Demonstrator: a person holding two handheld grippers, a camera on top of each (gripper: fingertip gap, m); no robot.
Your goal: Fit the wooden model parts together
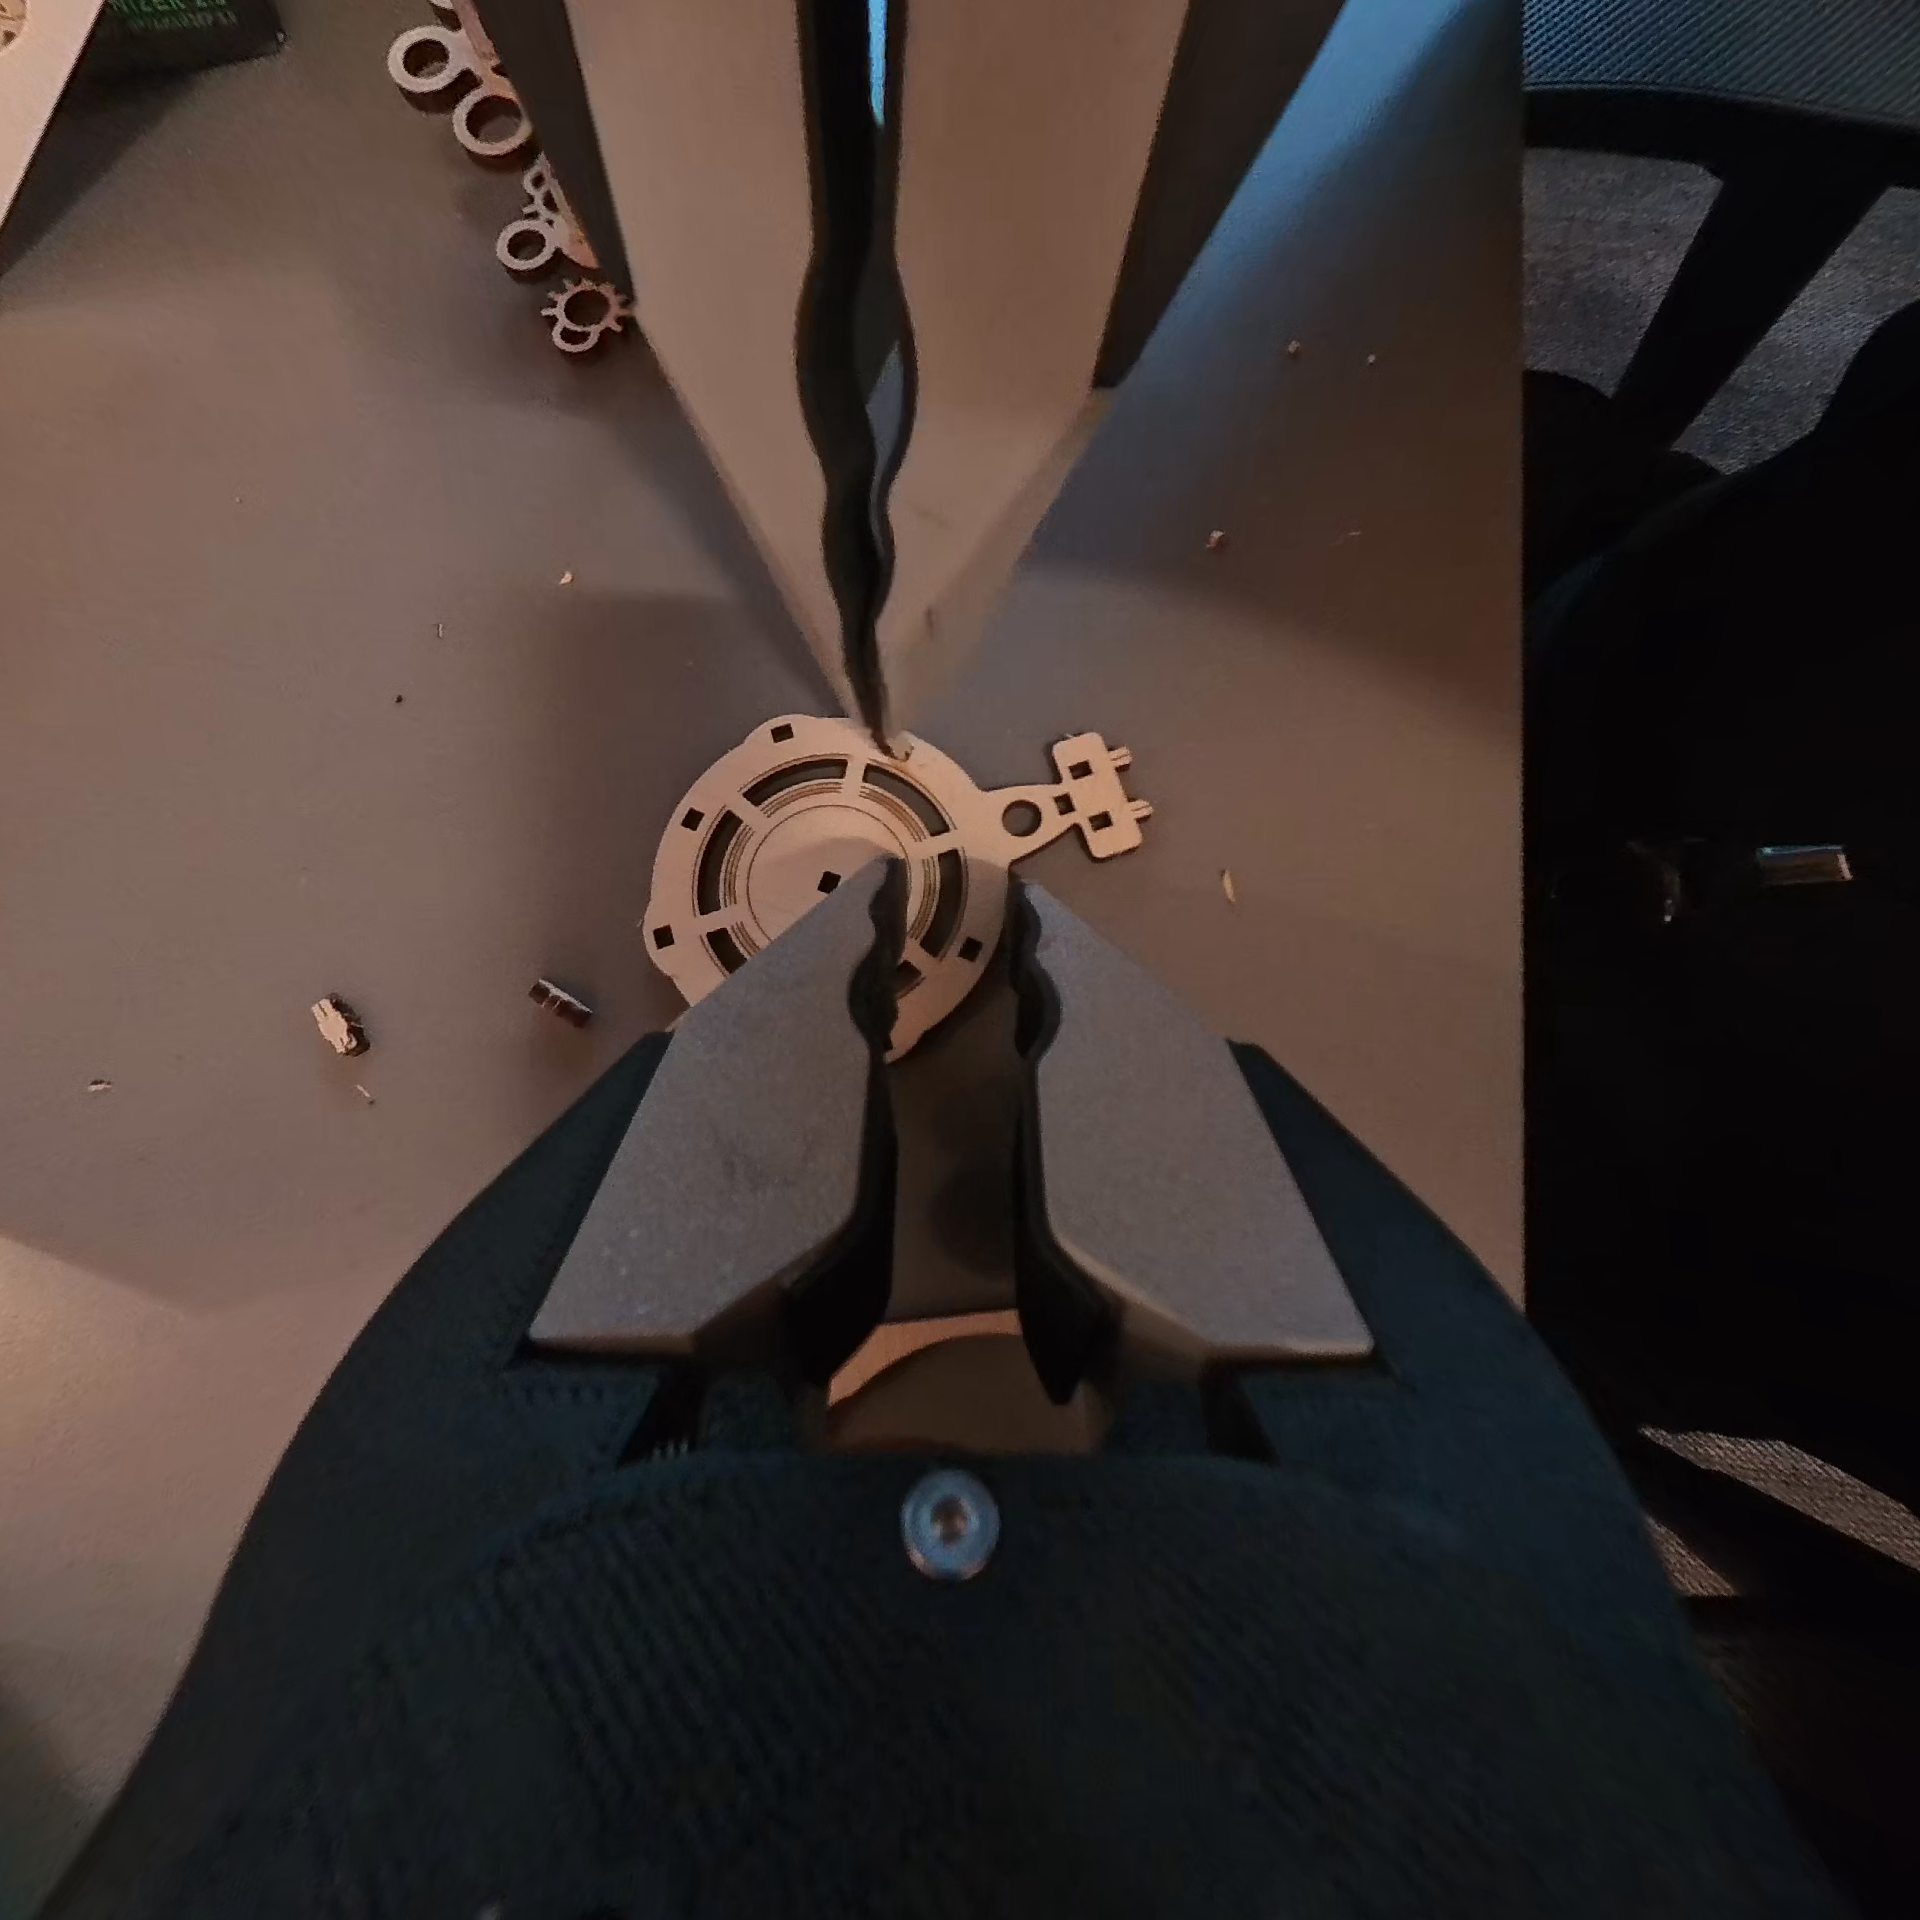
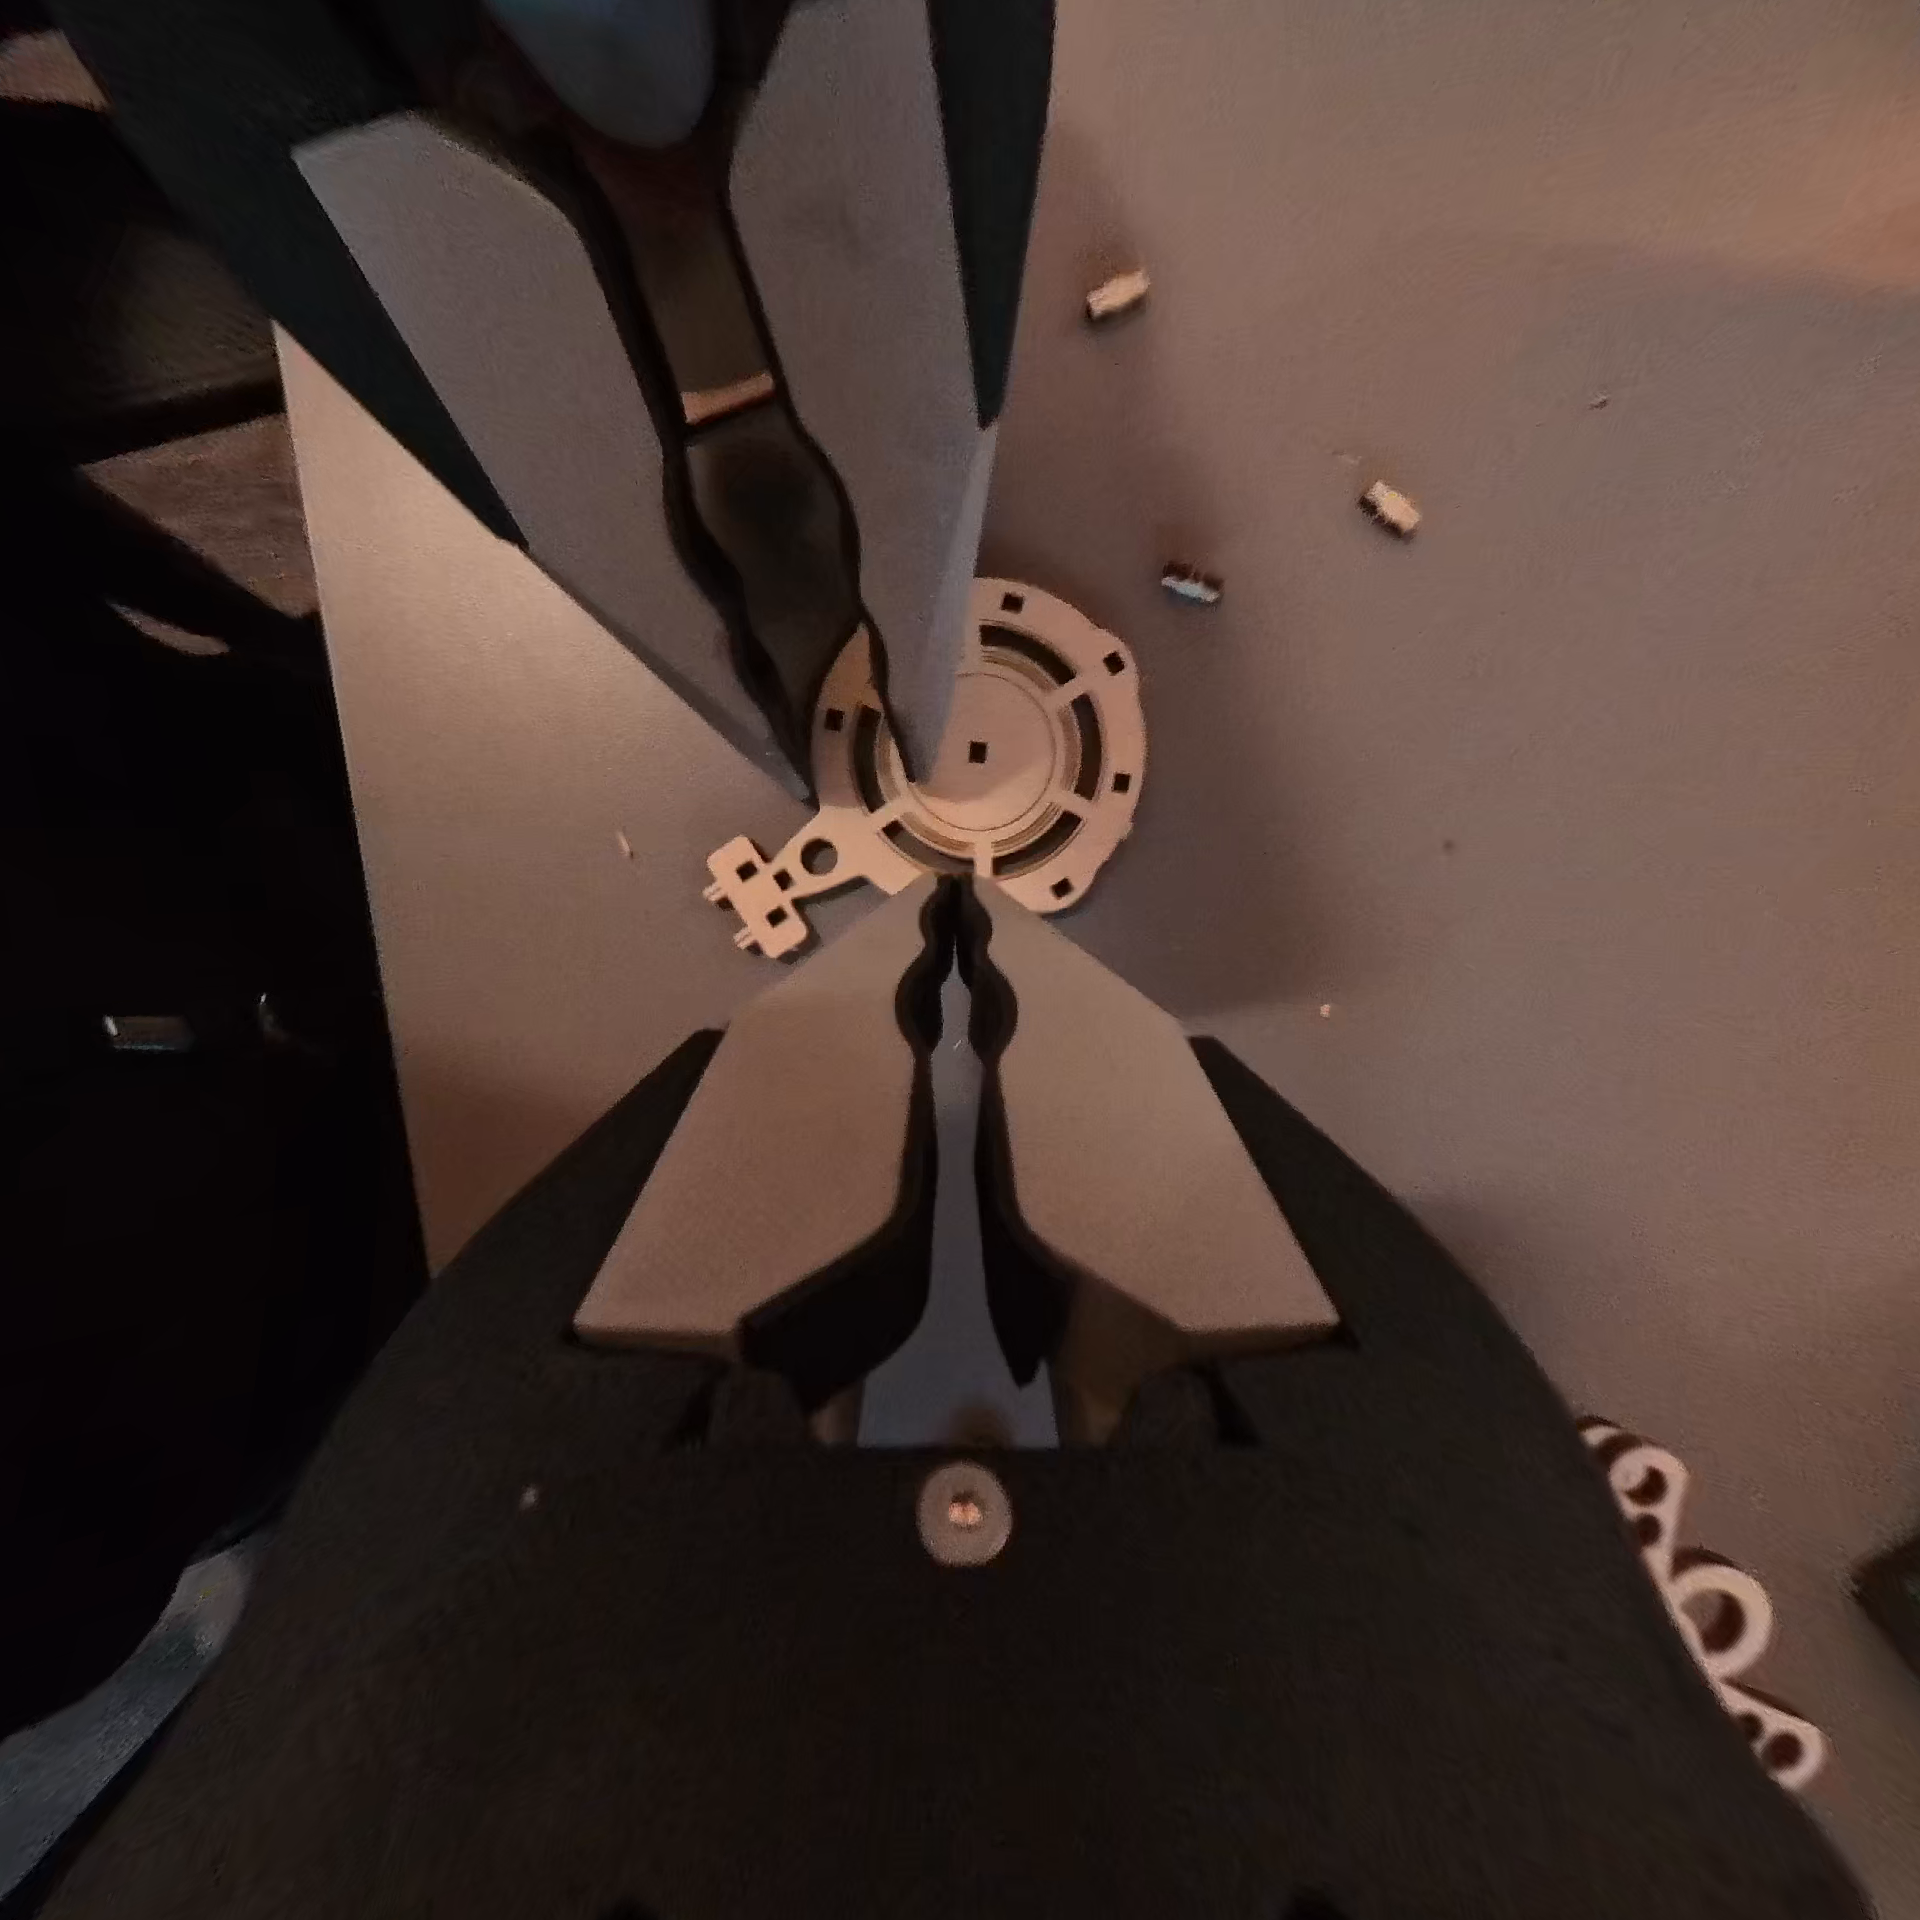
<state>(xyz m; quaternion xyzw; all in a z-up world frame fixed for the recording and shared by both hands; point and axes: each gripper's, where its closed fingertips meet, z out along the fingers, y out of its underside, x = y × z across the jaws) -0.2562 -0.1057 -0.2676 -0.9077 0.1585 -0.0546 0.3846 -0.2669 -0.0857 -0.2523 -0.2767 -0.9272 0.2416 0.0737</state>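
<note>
Wooden disc (image 1: pixel 790 862) flat on table (image 1: pixel 260 727); my left tool (image 1: pixel 951 883) spread over its 5 o'clock rim, right tool (image 2: pixel 951 894) pressed together, touching its edge.

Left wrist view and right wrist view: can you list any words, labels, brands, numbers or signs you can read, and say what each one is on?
On the dark box with green lettering, top left corner of the left wrist view: cropped and blurred, not readable.
On the round pale wooden slotted disc: cut-outs only, no writing.
Right wrist view: no text visible.
</note>
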